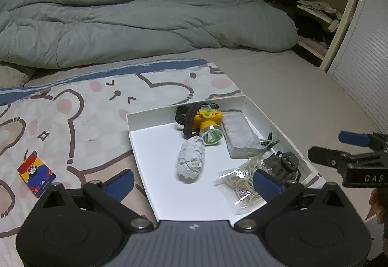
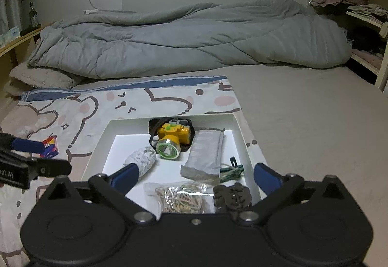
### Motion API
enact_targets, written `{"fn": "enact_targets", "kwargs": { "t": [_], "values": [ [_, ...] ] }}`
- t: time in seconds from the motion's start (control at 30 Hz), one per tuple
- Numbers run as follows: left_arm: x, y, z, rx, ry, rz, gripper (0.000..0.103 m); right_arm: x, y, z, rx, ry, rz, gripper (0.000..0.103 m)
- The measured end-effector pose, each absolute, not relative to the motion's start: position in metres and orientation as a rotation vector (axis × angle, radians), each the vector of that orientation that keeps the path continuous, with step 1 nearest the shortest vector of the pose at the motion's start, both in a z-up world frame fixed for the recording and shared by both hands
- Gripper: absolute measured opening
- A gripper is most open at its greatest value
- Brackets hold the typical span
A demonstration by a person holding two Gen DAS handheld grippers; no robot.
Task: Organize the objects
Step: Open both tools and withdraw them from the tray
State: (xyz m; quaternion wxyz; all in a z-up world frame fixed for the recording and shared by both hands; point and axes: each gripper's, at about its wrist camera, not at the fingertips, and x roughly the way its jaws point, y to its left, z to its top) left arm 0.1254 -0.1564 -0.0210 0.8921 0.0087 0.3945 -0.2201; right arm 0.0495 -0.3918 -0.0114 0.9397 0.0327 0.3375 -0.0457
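In the left wrist view we see our left claw [image 1: 192, 182] spread wide at the bottom of the frame, its blue fingertips [image 1: 120, 183] apart with nothing between them. Just above it, in the centre, a shallow white tray [image 1: 150, 145] lies on a bear-print cloth [image 1: 97, 97] on the bed. Inside the tray we find a yellow headlamp [image 1: 208, 126] at the far side, a grey wrapped packet [image 1: 240, 137] to its right, a grey ball of yarn [image 1: 190, 161] in the middle, a clear bag of rubber bands [image 1: 240, 182] at the lower right, a dark strap bundle [image 1: 282, 162] by the right wall and a small green clip [image 1: 269, 142] just above it. At the lower left of the frame a small colourful card [image 1: 36, 173] lies on the cloth, well apart from the tray. Our right claw [image 1: 339, 148] enters from the right edge, also open and empty. A grey duvet [image 1: 135, 24] fills the upper half. In the right wrist view our right claw [image 2: 195, 176] stands wide at the bottom of the frame, holding nothing. The white tray [image 2: 101, 140] sits in the centre, with the yellow headlamp [image 2: 172, 134] at the far side, the grey wrapped packet [image 2: 206, 155] to its right, the grey ball of yarn [image 2: 141, 160] near the left fingertip, the clear bag of rubber bands [image 2: 181, 199] and the dark strap bundle [image 2: 232, 196] nearest the camera, and the small green clip [image 2: 232, 171] between packet and bundle. Our left claw [image 2: 36, 155] shows at the left edge, near the small colourful card [image 2: 51, 146].
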Motion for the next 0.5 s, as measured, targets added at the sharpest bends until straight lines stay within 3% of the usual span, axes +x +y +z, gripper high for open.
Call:
{"fn": "enact_targets", "kwargs": {
  "t": [0.5],
  "values": [
    [0.13,-0.143,-0.024,0.033,0.764,-0.423,0.103,0.055,-0.382,-0.017,0.07,0.707,-0.112,0.103]
  ]
}}
